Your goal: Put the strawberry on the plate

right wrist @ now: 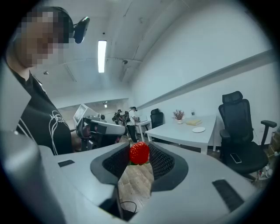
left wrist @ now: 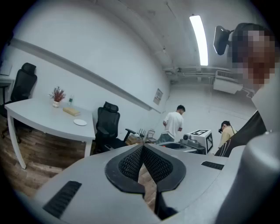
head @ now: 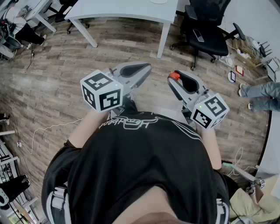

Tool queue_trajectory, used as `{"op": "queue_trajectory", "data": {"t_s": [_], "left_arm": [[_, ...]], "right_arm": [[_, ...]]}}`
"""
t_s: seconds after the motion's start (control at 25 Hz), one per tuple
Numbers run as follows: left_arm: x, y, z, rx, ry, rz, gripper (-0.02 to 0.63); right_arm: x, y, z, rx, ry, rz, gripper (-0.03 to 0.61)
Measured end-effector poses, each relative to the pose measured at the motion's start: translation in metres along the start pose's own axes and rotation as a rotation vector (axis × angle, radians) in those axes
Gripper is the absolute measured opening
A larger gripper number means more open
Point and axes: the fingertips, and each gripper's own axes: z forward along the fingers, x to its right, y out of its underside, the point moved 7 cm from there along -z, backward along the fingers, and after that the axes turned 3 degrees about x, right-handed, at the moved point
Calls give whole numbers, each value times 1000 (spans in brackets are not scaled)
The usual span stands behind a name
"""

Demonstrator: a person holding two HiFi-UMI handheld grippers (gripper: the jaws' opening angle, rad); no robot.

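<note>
A red strawberry (right wrist: 139,152) sits pinched between the black ribbed pads of my right gripper (right wrist: 139,155), near their tips. The head view shows the same strawberry (head: 174,75) at the tip of the right gripper (head: 175,77), held nearly level above the wooden floor. My left gripper (head: 147,67) is beside it, and its jaws meet at the tips with nothing between them (left wrist: 143,147). A small white plate (right wrist: 198,129) lies on the white table ahead, and the plate (left wrist: 80,122) also shows in the left gripper view.
The white table (head: 127,11) stands ahead across wooden floor. A black office chair (head: 205,30) is to its right. The plate shares the table with a plant pot (left wrist: 56,95) and a box. A person's legs (head: 262,94) are at the far right, and other people (left wrist: 174,124) stand further back.
</note>
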Motion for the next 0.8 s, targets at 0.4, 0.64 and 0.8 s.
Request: {"op": "queue_trajectory", "data": {"t_s": [0.4,0.64,0.8], "left_arm": [[18,2,-4,-8,5,9,6],[6,7,-7,-12,-4,-15,6],[-11,6,-4,-5,-14,-32,6]], "right_arm": [[-11,-4,-14,5,14,-31,133],[-5,-2,-2,0,9,-33,133],[7,-2,14,-7,-4,-27,133]]}}
